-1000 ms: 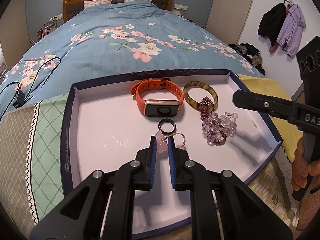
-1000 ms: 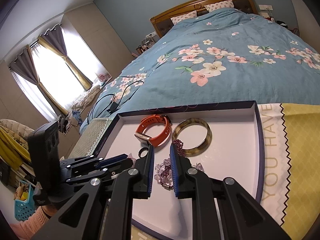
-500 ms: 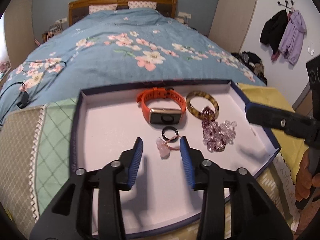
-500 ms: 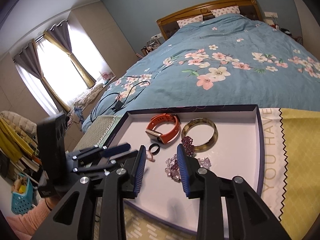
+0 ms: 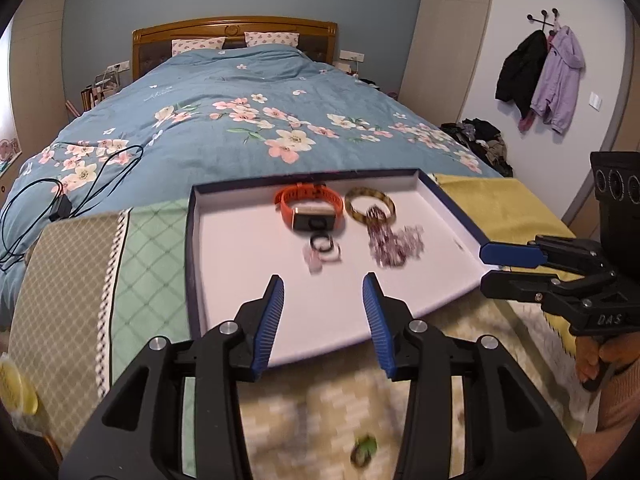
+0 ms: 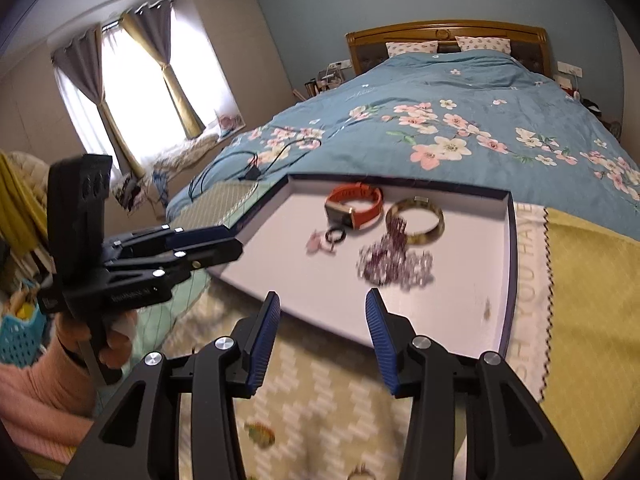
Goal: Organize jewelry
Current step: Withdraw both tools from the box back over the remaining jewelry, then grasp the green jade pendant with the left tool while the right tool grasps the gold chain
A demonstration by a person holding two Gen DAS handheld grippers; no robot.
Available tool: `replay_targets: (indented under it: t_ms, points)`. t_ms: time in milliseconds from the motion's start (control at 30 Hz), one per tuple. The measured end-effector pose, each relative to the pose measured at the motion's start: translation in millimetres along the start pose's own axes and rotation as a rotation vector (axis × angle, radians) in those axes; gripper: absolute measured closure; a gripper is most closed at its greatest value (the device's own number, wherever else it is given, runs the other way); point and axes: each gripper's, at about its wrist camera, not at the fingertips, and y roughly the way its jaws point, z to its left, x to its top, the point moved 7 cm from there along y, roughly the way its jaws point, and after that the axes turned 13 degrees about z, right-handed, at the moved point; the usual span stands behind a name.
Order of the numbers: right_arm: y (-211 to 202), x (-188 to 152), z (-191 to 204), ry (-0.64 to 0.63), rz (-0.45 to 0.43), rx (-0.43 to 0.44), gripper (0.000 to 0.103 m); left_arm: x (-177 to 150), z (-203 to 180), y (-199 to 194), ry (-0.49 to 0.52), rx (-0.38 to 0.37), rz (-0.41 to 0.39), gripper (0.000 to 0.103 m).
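Observation:
A shallow white tray [image 5: 224,248] [image 6: 472,280] with a dark blue rim lies on a patterned cloth at the foot of the bed. In it lie an orange smartwatch [image 5: 310,206] [image 6: 354,204], a tortoiseshell bangle [image 5: 370,205] [image 6: 416,221], a purple bead bracelet [image 5: 394,244] [image 6: 394,266], a black ring [image 5: 322,243] [image 6: 335,235] and a pink stone bracelet [image 5: 316,262] [image 6: 316,243]. My left gripper [image 5: 323,312] [image 6: 208,246] is open and empty, held back over the tray's near edge. My right gripper [image 6: 323,328] [image 5: 494,266] is open and empty, near the tray's front.
The bed with a blue floral duvet [image 5: 248,120] lies behind the tray. A black charger cable [image 5: 60,204] lies on its left side. Yellow cloth [image 5: 492,208] lies right of the tray, green and beige cloth [image 5: 80,264] left. Coats [image 5: 540,76] hang on the right wall.
My left gripper let go of the pink stone bracelet, opened wide and drew back and up from the tray. My right gripper also opened and drew back.

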Motion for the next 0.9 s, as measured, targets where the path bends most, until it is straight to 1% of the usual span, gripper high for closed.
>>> replay_targets:
  t_ms: [200, 233, 400, 500, 633, 733, 833, 900]
  points:
    - [6.7, -30.6, 8.3, -0.016, 0.044, -0.012, 0.060, -43.9, -9.2, -12.5, 0.031, -0.006, 0.023, 0.060]
    - [7.7, -35.3, 8.1, -0.010, 0.050, -0.009, 0.060, -49.7, -10.9, -14.1, 0.038, -0.003, 0.026, 0.059]
    - [10.1, -56.7, 9.5, 0.007, 0.076, 0.005, 0.060, -75.7, -23.0, -19.3, 0.062, -0.017, 0.044, 0.059]
    - [7.9, -69.3, 11.1, 0.011, 0.085, 0.004, 0.060, -84.1, -34.4, -22.3, 0.084, -0.058, 0.045, 0.057]
    - [-2.3, -79.5, 5.0, 0.037, 0.071, -0.010, 0.060, -87.1, -49.9, -18.7, 0.120, -0.073, 0.059, 0.057]
    - [-8.4, -86.4, 1.6, 0.051, 0.066, -0.018, 0.060, -89.4, -61.6, -17.5, 0.143, -0.106, 0.064, 0.057]
    - [-10.1, -91.8, 3.8, 0.050, 0.074, -0.015, 0.060, -93.4, -75.8, -13.8, 0.181, -0.134, 0.083, 0.056]
    - [-10.3, -96.6, 12.8, 0.033, 0.087, 0.005, 0.060, -94.2, -82.5, -9.1, 0.196, -0.134, 0.100, 0.056]
